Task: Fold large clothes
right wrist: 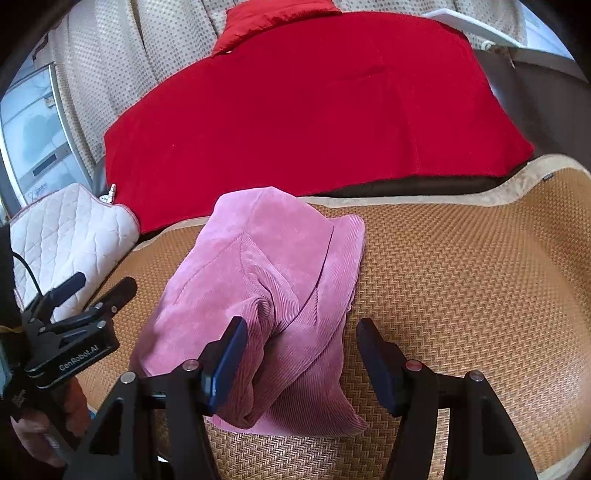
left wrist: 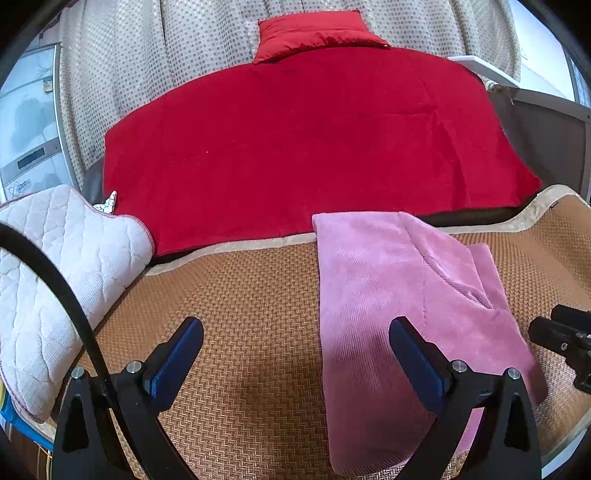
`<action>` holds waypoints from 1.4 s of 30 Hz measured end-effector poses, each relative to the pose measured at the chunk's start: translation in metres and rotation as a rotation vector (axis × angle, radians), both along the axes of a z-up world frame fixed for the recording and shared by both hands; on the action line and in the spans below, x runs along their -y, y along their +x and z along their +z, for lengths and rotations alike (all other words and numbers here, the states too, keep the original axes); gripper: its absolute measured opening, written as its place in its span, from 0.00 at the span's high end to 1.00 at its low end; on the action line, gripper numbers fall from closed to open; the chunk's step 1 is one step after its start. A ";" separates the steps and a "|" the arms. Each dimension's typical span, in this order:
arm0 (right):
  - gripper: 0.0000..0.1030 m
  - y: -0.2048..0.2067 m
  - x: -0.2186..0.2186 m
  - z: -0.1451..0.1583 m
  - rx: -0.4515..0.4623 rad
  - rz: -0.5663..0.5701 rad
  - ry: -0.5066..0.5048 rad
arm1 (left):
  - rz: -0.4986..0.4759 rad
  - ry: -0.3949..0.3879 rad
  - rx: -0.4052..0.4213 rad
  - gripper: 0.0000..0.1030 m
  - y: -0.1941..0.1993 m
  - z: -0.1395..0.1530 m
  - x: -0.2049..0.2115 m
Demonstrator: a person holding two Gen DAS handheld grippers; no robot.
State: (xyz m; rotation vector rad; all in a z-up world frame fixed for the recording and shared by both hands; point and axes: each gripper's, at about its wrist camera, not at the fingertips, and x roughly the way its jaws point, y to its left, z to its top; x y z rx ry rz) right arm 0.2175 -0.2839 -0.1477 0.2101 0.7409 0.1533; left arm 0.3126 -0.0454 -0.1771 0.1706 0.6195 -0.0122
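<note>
A pink corduroy garment [left wrist: 399, 295] lies folded into a long bundle on the woven brown mat [left wrist: 236, 332]. It also shows in the right wrist view [right wrist: 266, 288], with folds bunched near its front end. My left gripper [left wrist: 295, 343] is open and empty, hovering over the mat with its right finger above the garment's left edge. My right gripper [right wrist: 299, 354] is open and empty, its jaws straddling the garment's near right part. The left gripper also shows in the right wrist view [right wrist: 99, 291], and part of the right gripper shows at the right edge of the left wrist view [left wrist: 561, 332].
A red blanket [left wrist: 314, 147] with a red pillow [left wrist: 317, 33] covers the bed behind the mat. A white quilted cushion [left wrist: 55, 280] sits at the left. A dotted curtain [left wrist: 147, 55] hangs behind. The mat [right wrist: 480, 280] stretches right of the garment.
</note>
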 end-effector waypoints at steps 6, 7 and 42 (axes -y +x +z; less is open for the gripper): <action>0.30 0.011 0.017 -0.009 -0.019 0.017 0.165 | -0.056 -0.038 -0.048 0.03 0.009 -0.006 0.002; 0.30 0.014 0.021 -0.011 -0.025 0.024 0.204 | -0.082 -0.051 -0.066 0.03 0.011 -0.007 0.003; 0.48 0.120 0.017 -0.086 -0.246 0.084 0.616 | -0.477 -0.489 -0.440 0.28 0.083 -0.038 -0.008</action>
